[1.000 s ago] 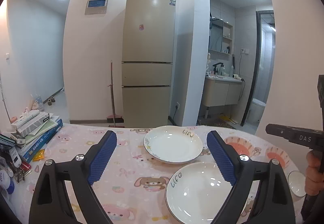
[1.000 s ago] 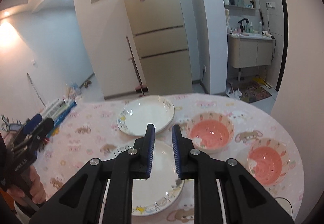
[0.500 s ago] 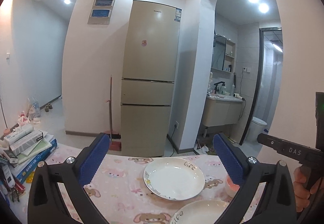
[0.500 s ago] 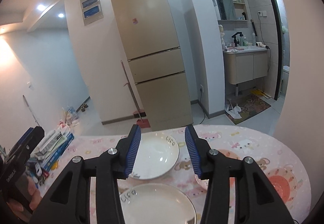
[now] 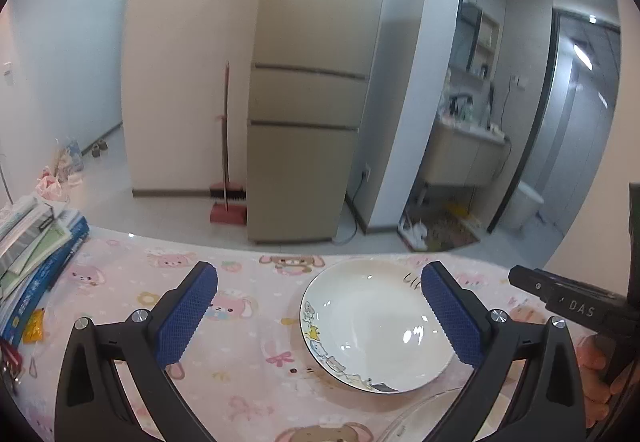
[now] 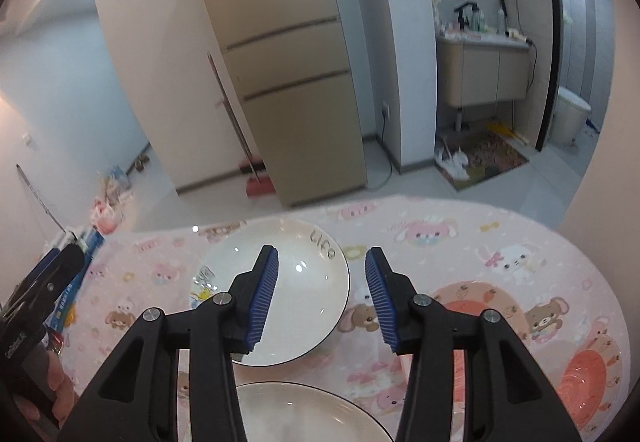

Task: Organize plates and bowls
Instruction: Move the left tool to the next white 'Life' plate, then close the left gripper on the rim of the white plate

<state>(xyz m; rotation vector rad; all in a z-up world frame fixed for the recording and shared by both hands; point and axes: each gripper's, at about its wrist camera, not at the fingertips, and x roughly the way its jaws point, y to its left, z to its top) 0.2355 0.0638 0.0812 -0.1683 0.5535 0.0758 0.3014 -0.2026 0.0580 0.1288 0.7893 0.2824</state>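
Note:
A white plate with cartoon trim (image 5: 372, 326) lies on the pink tablecloth (image 5: 248, 358); it shows in the right wrist view too (image 6: 304, 282). A second white plate (image 6: 304, 414) lies nearer, its rim showing in the left wrist view (image 5: 424, 414). Two pink bowls sit to the right, one (image 6: 476, 302) behind the right finger, one (image 6: 588, 382) near the table edge. My left gripper (image 5: 320, 314) is open and empty above the cloth, its right finger over the far plate's edge. My right gripper (image 6: 320, 290) is open and empty above the far plate's right rim.
A stack of books and boxes (image 5: 32, 250) sits at the table's left edge. A beige fridge (image 5: 312, 82), a broom (image 5: 226, 170) and a bathroom doorway (image 5: 500, 122) lie beyond the table. The right gripper's body (image 5: 568, 302) shows at the left view's right side.
Both grippers tilted up, then down and forward toward the far plate. The right gripper's jaws went from nearly shut to wide open. The left stayed open.

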